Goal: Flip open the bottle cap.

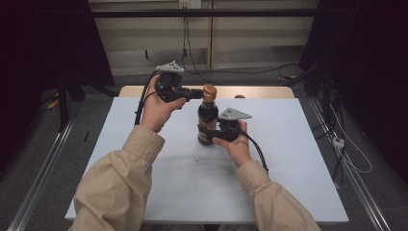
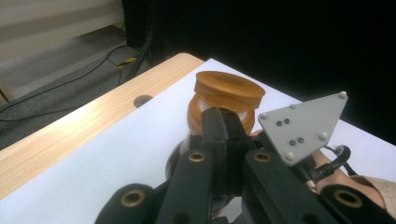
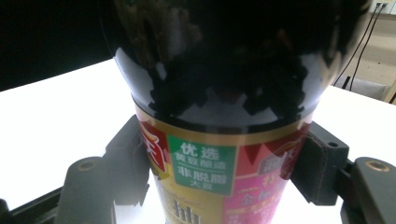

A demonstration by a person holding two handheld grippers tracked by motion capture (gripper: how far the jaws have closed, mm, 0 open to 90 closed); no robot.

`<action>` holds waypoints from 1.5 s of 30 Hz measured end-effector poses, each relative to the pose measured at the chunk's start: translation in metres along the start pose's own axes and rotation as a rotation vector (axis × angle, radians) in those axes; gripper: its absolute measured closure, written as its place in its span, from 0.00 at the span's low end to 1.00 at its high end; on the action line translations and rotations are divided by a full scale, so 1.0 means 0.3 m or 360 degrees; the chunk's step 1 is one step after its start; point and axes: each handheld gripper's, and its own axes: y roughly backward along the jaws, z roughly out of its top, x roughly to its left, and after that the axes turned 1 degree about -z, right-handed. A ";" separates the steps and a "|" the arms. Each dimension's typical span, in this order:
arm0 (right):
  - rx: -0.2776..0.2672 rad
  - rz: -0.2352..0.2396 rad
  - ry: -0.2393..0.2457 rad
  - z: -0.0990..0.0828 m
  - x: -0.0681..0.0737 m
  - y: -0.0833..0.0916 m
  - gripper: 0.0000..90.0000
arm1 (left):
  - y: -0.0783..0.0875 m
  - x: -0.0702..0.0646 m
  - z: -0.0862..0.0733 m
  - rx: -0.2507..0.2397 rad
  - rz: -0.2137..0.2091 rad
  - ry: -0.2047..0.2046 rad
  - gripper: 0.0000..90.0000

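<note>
While it stands upright a little above the middle of the high view, the dark bottle (image 1: 208, 120) sits on the white sheet of the bench (image 1: 288, 159), with bare surface open on every side of it, most of all toward the lower edge of the frame. Its amber cap (image 1: 209, 91) tops the neck. The bench's far wooden edge (image 1: 260, 91) runs just behind it in the upper middle, close to the cap in the picture.

The right gripper (image 1: 211, 132) reaches in from the right at label height, its jaws on either side of the bottle's lower body and pressed against it. The right gripper view confirms this: the label (image 3: 210, 172) (red, green and pink panels with printed characters) lies between the two black jaws, which touch the bottle at left and right.

The left gripper (image 1: 198, 93) comes from the upper left, held higher, its jaws drawn narrow and closed at the neck just under the cap. In the left gripper view the cap (image 2: 229, 89) rises directly beyond the jaw tips, and the grey plate of the right gripper (image 2: 303, 123) shows at lower right.

Grey floor (image 1: 43, 159) and cables (image 1: 351, 159) flank the bench.
</note>
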 end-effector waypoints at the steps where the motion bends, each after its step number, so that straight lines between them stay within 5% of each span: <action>1: 0.0000 0.0000 -0.0001 0.000 0.000 0.000 0.34 | 0.000 0.000 0.000 0.0001 -0.0001 0.0000 1.00; 45: -0.0006 -0.0003 -0.0015 -0.004 -0.001 0.000 0.34 | -0.003 -0.011 0.029 0.0000 0.0014 -0.0021 1.00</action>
